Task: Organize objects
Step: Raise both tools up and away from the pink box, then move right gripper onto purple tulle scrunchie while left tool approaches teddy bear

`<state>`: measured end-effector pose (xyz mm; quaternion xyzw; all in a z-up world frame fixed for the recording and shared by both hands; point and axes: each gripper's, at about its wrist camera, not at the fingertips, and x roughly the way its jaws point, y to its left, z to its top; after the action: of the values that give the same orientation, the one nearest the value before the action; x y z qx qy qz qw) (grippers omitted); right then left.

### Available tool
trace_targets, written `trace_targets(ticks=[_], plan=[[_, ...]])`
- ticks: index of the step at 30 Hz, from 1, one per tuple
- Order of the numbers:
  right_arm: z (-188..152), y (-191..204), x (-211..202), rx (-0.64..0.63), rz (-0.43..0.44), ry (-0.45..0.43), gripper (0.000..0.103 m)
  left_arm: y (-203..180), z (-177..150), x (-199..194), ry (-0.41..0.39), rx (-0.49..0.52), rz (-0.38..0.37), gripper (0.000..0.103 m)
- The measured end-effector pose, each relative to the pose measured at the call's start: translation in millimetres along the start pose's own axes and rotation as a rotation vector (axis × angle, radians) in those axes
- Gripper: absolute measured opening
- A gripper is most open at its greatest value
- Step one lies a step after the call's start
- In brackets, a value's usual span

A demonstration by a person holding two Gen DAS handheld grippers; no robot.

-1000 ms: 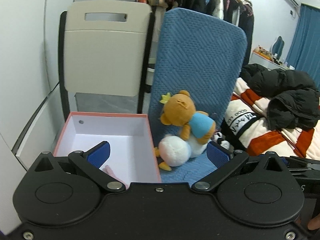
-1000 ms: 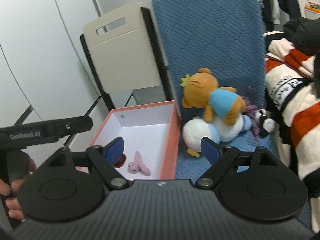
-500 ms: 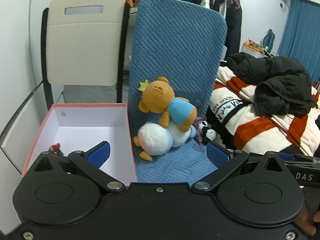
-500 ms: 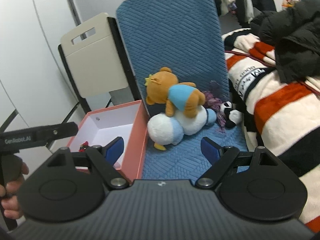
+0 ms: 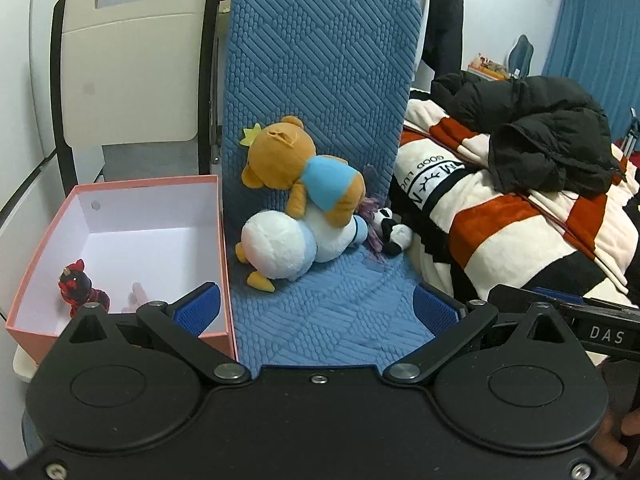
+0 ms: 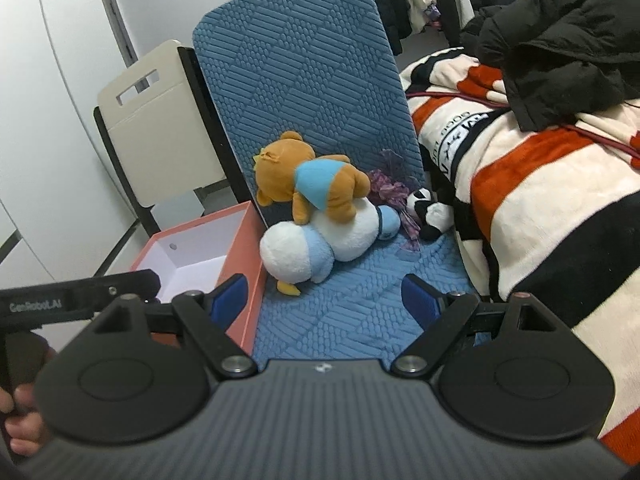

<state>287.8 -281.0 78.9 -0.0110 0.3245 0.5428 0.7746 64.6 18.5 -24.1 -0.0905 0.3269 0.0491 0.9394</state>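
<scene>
On the blue chair seat [image 5: 340,312] a brown bear in a blue shirt [image 5: 300,176] lies on top of a white and blue duck plush [image 5: 288,248]. Beside them sit a small panda [image 5: 394,234] and a purple tuft [image 5: 374,210]. A pink box [image 5: 224,248] stands to the left, holding a red and black figure [image 5: 78,288] and a small pink toy [image 5: 136,292]. My left gripper [image 5: 316,310] is open and empty, short of the duck. My right gripper [image 6: 324,300] is open too, facing the duck [image 6: 316,248], the bear [image 6: 308,184] and the panda [image 6: 430,212].
A beige folding chair [image 5: 132,64] stands behind the box. On the right lies a striped blanket [image 5: 500,220] with a black jacket [image 5: 540,136] on it. Clothes hang on a rack behind. The left gripper's handle [image 6: 68,300] and a hand show in the right wrist view.
Both grippers have swung rightward and lower, from over the box toward the chair seat. The plush toys look larger and nearer. Both stay open.
</scene>
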Motion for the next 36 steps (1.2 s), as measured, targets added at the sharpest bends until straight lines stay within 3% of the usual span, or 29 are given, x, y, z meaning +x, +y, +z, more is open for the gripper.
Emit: trace_targets(ticks=[19, 28, 36], plan=[[0.2, -31.6, 28.0, 0.061, -0.021, -0.003, 0.085, -33.6, 22.0, 35.9, 0.012, 0.039, 0.016, 0.102], [13.3, -49.8, 61.0, 0.109, -0.015, -0.014, 0.085, -50.6, 52.3, 60.8, -0.023, 0.059, 0.014, 0.102], [23.6, -64.5, 109.2, 0.182, -0.019, -0.008, 0.085, -40.1, 63.0, 109.8, -0.02, 0.048, 0.014, 0.102]])
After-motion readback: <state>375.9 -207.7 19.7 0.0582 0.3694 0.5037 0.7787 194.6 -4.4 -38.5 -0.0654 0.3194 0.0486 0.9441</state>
